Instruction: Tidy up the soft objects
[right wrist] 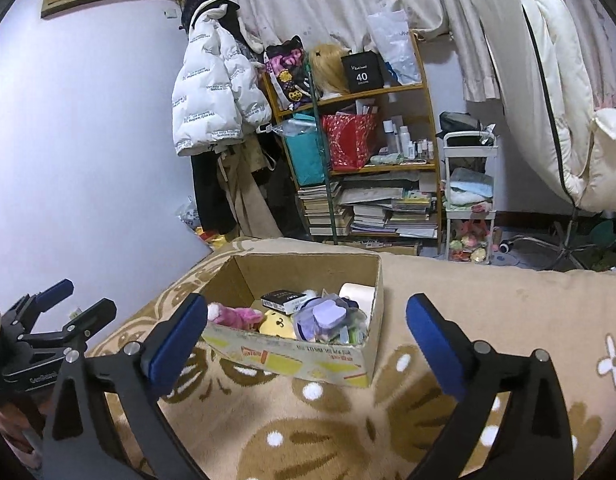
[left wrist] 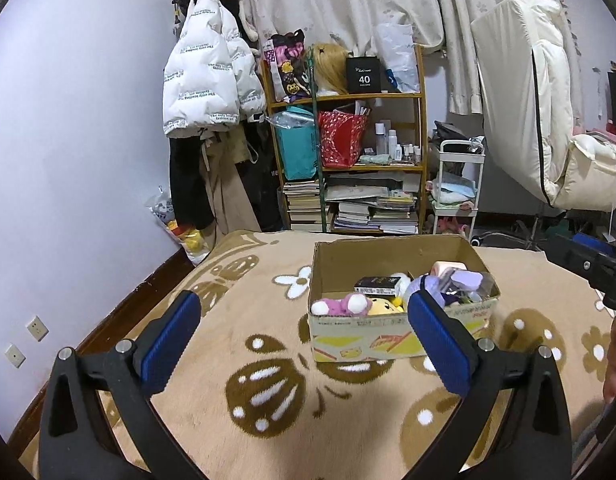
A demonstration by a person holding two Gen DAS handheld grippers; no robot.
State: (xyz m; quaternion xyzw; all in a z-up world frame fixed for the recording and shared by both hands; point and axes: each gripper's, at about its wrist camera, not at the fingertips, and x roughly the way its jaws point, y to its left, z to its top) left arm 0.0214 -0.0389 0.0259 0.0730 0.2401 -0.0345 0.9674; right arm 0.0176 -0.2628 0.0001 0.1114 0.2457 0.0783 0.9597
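Both the left gripper (left wrist: 304,312) and right gripper (right wrist: 308,316) hang spread wide and empty above the blanket (left wrist: 236,344). Soft toys (right wrist: 244,316) already sit in the cardboard box (right wrist: 300,354); nothing loose outside, so likely near done.

One open brown cardboard box (left wrist: 392,276) (right wrist: 308,276) sits on one tan fleece blanket with brown and white flower shapes (left wrist: 268,360) (right wrist: 448,280). Inside it: one pink plush toy (left wrist: 340,305) (right wrist: 236,315) at nine o'clock, one yellow round plush toy (left wrist: 382,306) (right wrist: 278,325) beside it, one small black rectangular box (left wrist: 378,285) (right wrist: 283,300), one lilac soft piece (left wrist: 466,279) (right wrist: 328,314) at three o'clock, and one white tape roll (right wrist: 358,292). Two grippers show, each with two blue-padded fingers (left wrist: 172,340) (right wrist: 176,340).
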